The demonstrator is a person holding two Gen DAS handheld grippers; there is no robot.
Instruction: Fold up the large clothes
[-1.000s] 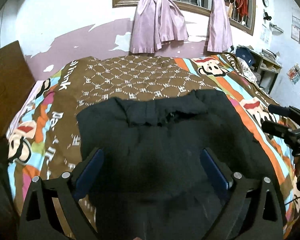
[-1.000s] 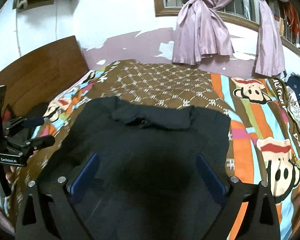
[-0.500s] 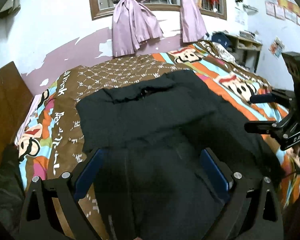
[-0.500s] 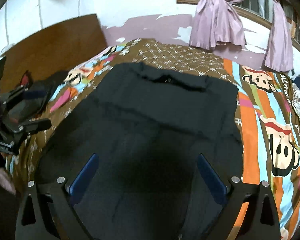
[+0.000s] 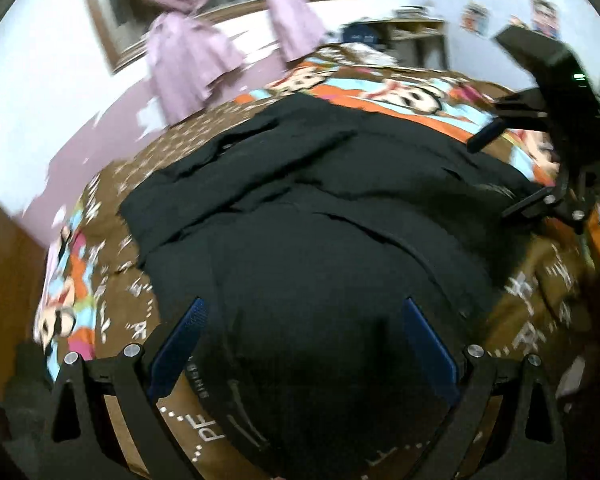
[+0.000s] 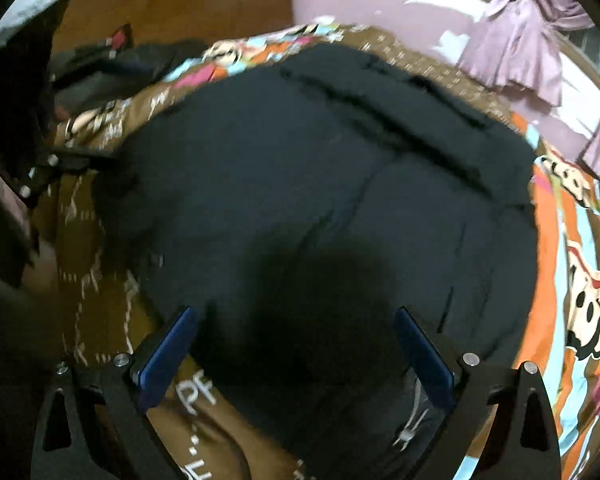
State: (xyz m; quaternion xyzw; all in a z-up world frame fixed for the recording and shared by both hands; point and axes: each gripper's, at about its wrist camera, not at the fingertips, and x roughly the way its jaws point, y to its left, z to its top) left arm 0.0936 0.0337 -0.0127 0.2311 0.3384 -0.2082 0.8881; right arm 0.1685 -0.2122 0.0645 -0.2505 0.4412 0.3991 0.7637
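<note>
A large black garment (image 5: 320,232) lies spread flat on the bed, its waistband end toward the far wall; it fills the right wrist view (image 6: 332,200). My left gripper (image 5: 304,320) is open and empty, hovering over the garment's near end. My right gripper (image 6: 296,332) is open and empty, also just above the near end. The right gripper shows at the right edge of the left wrist view (image 5: 540,152). The left gripper shows dimly at the left edge of the right wrist view (image 6: 40,168).
The bed has a brown and colourful cartoon-print cover (image 5: 112,292), also seen on the right (image 6: 572,280). A wooden headboard (image 6: 172,4) and dark clothes (image 6: 112,68) lie at the left. Purple curtains (image 5: 188,68) hang on the far wall. A shelf (image 5: 412,32) stands far right.
Both grippers have dropped lower and closer to the garment's near end and tilted. The views swung, the left one rightward and the right one leftward. Both stay open.
</note>
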